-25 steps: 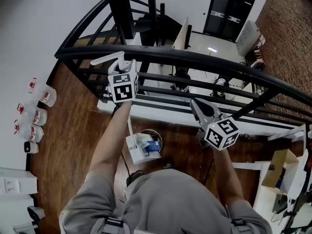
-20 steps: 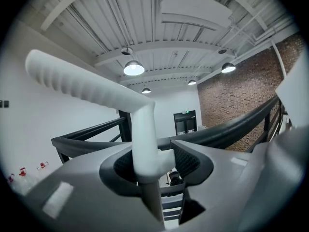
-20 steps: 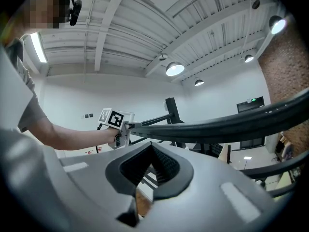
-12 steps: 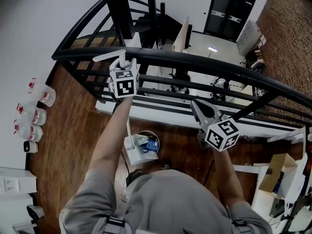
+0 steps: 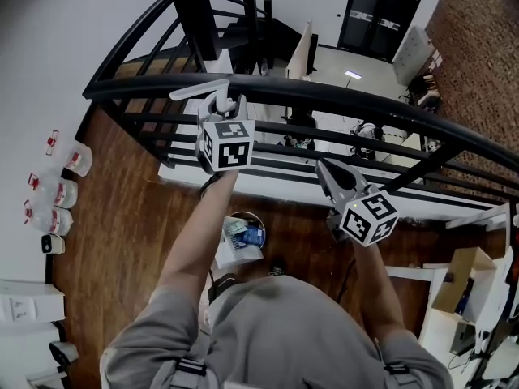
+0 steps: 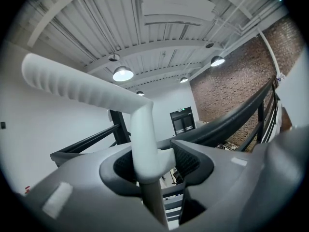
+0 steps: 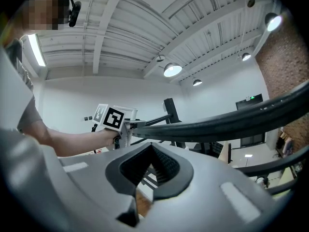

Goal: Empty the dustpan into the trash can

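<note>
Grey short-sleeve tee [image 5: 276, 331]; left gripper [image 5: 229, 104] & right gripper [image 5: 327, 173] both grey, b&w marker cubes [image 5: 227, 147], black ribbed fingers [image 7: 163, 170].

Wooden floor [image 5: 122, 217] bears a trash can [image 5: 253, 215] (jugs [image 5: 63, 194] by the wall).

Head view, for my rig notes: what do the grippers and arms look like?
The left gripper and right gripper are grey wedge-shaped shells, each carrying a white cube with black square markers. Their pads are dark and ribbed. The person wears a grey short-sleeved shirt.
</note>
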`<act>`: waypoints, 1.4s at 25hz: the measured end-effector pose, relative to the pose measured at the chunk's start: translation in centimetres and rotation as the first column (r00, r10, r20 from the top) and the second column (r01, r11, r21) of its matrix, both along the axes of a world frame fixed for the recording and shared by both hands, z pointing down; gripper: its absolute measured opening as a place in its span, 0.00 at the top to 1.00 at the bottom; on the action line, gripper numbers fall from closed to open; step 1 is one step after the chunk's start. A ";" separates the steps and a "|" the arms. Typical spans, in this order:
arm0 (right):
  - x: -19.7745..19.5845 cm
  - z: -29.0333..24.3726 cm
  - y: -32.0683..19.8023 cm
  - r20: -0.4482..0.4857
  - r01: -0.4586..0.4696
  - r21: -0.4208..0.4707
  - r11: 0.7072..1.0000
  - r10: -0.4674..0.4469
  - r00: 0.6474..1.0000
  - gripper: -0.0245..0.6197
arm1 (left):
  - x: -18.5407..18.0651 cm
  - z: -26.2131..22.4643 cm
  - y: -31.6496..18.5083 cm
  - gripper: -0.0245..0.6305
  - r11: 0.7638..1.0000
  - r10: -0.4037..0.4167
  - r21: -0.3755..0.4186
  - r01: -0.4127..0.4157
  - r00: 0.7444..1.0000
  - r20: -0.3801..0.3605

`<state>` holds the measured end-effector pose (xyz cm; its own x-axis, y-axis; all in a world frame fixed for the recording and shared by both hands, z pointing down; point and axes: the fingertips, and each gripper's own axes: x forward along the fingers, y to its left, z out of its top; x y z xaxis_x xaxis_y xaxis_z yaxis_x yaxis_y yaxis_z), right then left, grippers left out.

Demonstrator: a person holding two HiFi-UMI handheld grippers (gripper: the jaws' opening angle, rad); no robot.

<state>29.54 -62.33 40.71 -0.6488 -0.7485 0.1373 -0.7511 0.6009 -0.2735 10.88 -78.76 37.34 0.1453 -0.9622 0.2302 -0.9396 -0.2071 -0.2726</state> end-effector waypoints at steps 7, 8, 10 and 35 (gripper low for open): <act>1.0 0.6 0.4 0.013 -0.025 -0.016 1.000 0.026 1.000 0.96 | 2.0 -0.4 1.1 0.67 0.999 0.046 0.022 -0.046 0.999 0.019; 1.1 0.7 0.4 0.020 -0.025 -0.021 0.999 0.025 0.999 0.96 | 1.6 -0.4 1.3 0.67 0.999 0.039 0.022 -0.039 0.999 0.018; 0.9 0.8 0.4 0.033 -0.019 -0.027 0.999 0.020 0.999 0.96 | 0.7 -0.6 1.7 0.67 0.999 0.023 0.025 -0.023 1.000 0.019; -15.4 4.7 5.1 -0.092 0.262 -0.089 0.961 -0.270 0.959 0.96 | -6.1 -2.5 11.6 0.67 0.999 0.040 0.035 -0.038 0.997 -0.064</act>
